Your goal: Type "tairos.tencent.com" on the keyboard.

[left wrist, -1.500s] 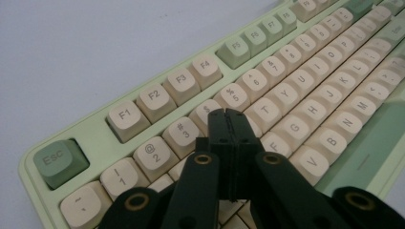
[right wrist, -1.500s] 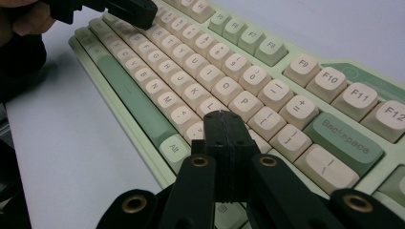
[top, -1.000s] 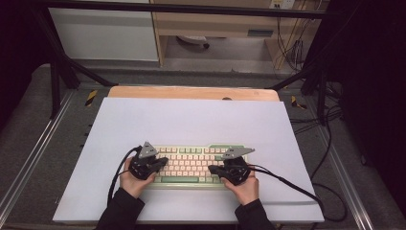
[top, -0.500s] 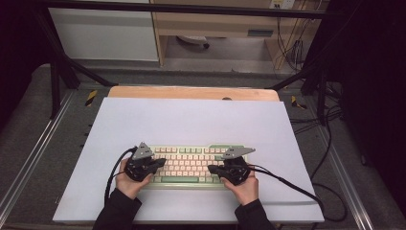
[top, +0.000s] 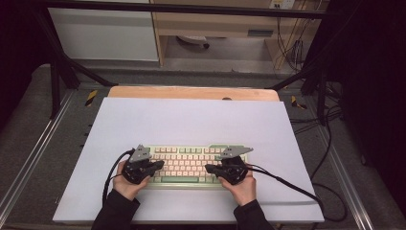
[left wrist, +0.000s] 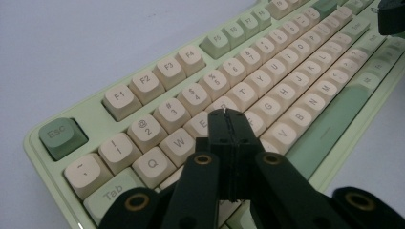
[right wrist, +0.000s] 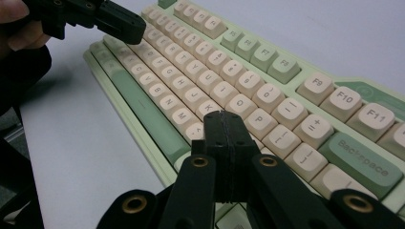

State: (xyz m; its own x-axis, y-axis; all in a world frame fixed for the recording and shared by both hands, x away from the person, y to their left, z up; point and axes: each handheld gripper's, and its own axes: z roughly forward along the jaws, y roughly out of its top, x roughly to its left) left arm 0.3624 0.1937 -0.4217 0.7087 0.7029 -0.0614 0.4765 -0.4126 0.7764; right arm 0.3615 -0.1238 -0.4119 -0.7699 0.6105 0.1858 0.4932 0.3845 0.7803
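Apparently, both claws were clenched on nothing, so each closed tip could press single keys: the left claw [left wrist: 224, 116] over the E/R area, the right claw [right wrist: 223, 117] near L. The keyboard [top: 184, 165] lay on the tabletop [top: 191, 120], near the person.

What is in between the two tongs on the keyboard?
Rows of cream keys of the keyboard lie between the left tongs and the right tongs, as the high view shows. Nothing else sits there.

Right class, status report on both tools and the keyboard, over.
Left tool shut, over the E-R keys. Right tool shut, near L-P. Keyboard flat on white mat. Nothing in the way.
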